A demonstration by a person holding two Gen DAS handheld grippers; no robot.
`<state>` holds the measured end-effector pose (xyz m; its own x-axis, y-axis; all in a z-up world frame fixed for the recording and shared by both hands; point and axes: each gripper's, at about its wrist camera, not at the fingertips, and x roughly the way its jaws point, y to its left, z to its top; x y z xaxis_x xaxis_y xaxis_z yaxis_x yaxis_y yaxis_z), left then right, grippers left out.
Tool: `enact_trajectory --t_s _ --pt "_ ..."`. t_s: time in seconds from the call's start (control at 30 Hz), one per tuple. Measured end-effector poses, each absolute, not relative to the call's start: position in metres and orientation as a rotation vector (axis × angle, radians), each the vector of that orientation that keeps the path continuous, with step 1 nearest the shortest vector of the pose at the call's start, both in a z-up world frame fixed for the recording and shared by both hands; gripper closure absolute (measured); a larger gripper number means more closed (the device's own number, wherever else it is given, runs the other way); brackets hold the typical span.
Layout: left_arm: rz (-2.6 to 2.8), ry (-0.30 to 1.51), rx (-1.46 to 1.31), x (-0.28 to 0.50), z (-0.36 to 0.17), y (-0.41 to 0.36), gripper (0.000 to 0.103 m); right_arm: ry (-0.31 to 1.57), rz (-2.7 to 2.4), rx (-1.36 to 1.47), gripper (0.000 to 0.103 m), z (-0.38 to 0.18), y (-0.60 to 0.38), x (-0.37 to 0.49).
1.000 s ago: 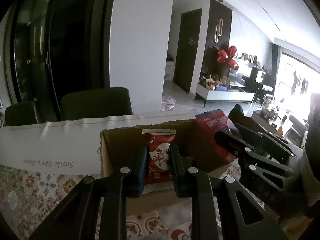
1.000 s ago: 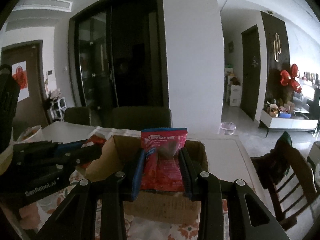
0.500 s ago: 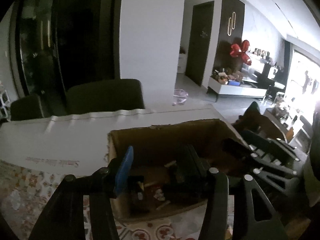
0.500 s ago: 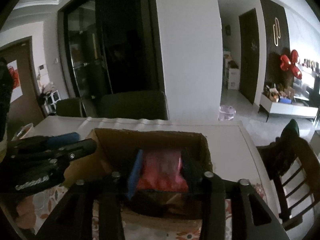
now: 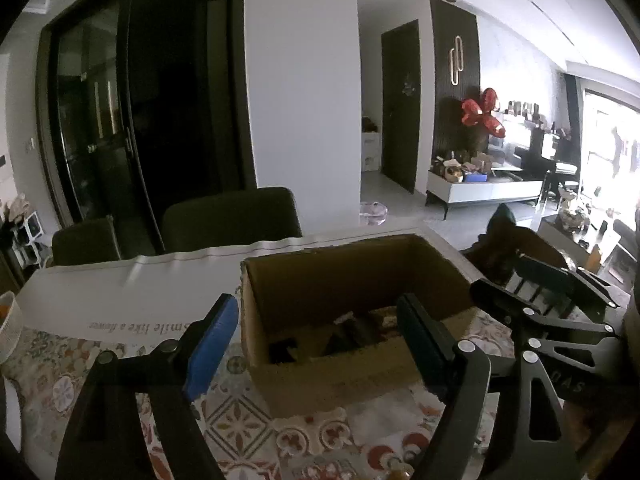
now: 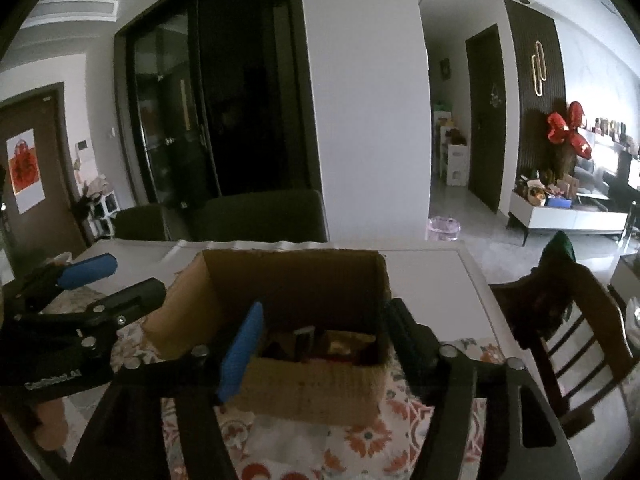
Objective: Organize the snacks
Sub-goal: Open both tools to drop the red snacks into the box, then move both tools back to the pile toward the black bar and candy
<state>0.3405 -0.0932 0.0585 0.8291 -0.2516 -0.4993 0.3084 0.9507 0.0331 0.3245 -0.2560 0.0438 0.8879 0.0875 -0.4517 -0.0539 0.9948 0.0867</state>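
An open cardboard box [image 5: 340, 376] stands on the patterned tablecloth; it also shows in the right wrist view [image 6: 312, 392]. Several snack packets [image 5: 360, 332] lie dim at its bottom, also seen from the right wrist [image 6: 340, 344]. My left gripper [image 5: 316, 332] is open and empty, its fingers straddling the box's near left part. My right gripper [image 6: 324, 336] is open and empty, its fingers either side of the box's near wall. Each gripper shows in the other's view, the right one [image 5: 560, 312] and the left one [image 6: 80, 300].
A white table runner with lettering [image 5: 132, 300] lies behind the box. Dark chairs [image 5: 232, 216] stand at the table's far side. A wooden chair [image 6: 568, 328] stands at the right. A white bowl's edge [image 5: 8, 328] shows at far left.
Both grippers held red snack packets over the box a second ago. Both opened, the packets dropped into the box, and the grippers now stand wide open and slightly drawn back.
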Motion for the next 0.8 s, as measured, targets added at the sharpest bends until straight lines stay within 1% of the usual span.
enact_trajectory --t_s 0.07,0.17,0.23,0.57,0.8 --pt "-0.316 0.506 0.117 0.327 0.062 -0.095 0.021 0.463 0.077 0.079 0.032 0.047 -0.257 0.312" --pt "-0.336 0.487 0.128 0.308 0.067 -0.098 0.018 0.453 0.081 0.088 0.028 0.052 -0.260 0.293" --pt "-0.345 0.473 0.135 0.296 0.068 -0.100 0.014 0.443 0.075 0.092 0.025 0.055 -0.262 0.283" --pt "-0.377 0.435 0.172 0.246 0.061 -0.104 0.013 0.399 0.001 0.079 0.024 0.055 -0.271 0.223" --pt "-0.408 0.455 0.193 0.220 0.044 -0.108 0.013 0.420 -0.029 0.078 0.024 0.043 -0.274 0.193"
